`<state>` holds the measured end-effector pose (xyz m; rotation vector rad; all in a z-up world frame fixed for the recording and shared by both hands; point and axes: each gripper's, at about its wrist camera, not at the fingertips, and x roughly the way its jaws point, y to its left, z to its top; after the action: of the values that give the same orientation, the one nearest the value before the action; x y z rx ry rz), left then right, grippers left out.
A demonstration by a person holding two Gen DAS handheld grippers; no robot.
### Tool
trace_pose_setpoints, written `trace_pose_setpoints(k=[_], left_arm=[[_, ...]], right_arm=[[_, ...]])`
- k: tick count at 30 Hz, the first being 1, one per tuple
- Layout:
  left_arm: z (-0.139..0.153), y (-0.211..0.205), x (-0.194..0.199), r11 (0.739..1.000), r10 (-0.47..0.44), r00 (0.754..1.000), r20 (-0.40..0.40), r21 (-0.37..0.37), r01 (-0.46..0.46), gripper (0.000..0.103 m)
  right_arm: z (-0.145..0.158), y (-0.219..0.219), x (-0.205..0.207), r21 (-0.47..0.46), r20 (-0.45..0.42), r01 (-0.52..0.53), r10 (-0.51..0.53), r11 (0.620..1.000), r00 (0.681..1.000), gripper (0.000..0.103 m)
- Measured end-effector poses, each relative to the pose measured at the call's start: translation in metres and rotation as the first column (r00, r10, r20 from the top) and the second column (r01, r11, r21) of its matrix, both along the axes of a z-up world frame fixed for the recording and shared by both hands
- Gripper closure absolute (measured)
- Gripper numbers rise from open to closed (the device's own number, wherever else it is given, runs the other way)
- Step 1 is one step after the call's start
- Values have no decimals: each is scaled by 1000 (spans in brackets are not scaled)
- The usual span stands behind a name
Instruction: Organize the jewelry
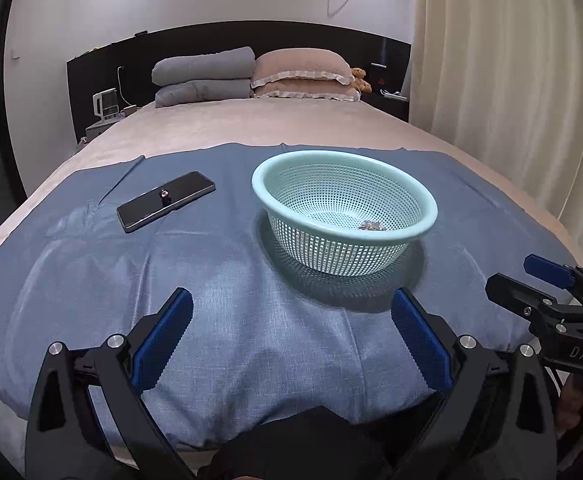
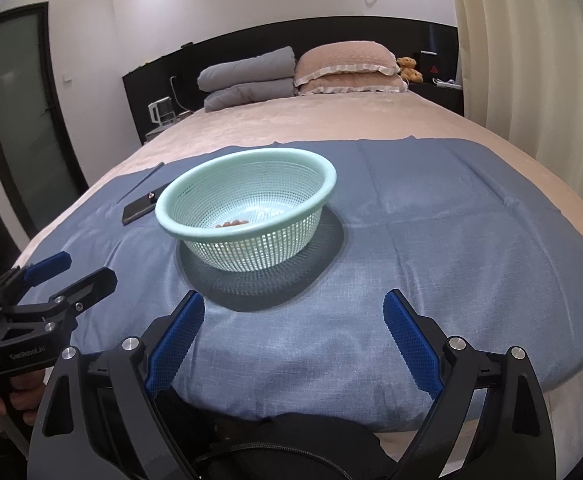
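Both grippers, left gripper [image 1: 291, 336] and right gripper [image 2: 293, 336], hover jaws apart, so I'd approach the tiny ring [image 1: 163, 192] on the black phone [image 1: 166, 201] slowly, near the bed's left edge.

1 mint mesh basket [image 1: 423, 222] | 1 little pile of jewelry [image 1: 371, 226] in it, can't count the pieces | 1 phone [image 1: 139, 208] | 1 small ring-ish thing [image 1: 164, 192] on the phone | 1 blue cloth [image 1: 251, 340] | 4 pillows stacked in 2 pairs | 1 teddy bear [image 1: 360, 79] | 2 grippers
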<state>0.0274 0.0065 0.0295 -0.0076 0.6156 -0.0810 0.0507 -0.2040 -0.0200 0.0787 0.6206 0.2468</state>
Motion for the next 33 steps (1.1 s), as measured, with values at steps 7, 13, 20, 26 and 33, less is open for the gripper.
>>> trace_pose_setpoints(k=[7, 13, 20, 26, 33], left_arm=[[-6, -1, -3, 1000, 16, 999, -29, -7, -16, 6], [-7, -5, -8, 1000, 19, 999, -29, 19, -18, 6], [-4, -5, -16, 1000, 25, 1000, 6, 19, -25, 6], [-5, -4, -16, 1000, 26, 1000, -1, 7, -26, 6], [-6, -7, -16, 1000, 4, 1000, 0, 24, -4, 6]], right_arm=[[-5, 0, -4, -17, -2, 18, -18, 1000, 1000, 16], [-3, 8, -15, -50, 43, 28, -26, 998, 999, 16], [-4, 12, -22, -81, 62, 31, -26, 996, 998, 16], [-5, 18, -24, -110, 72, 25, -17, 994, 997, 16], [-7, 20, -22, -117, 64, 37, -29, 992, 998, 16]])
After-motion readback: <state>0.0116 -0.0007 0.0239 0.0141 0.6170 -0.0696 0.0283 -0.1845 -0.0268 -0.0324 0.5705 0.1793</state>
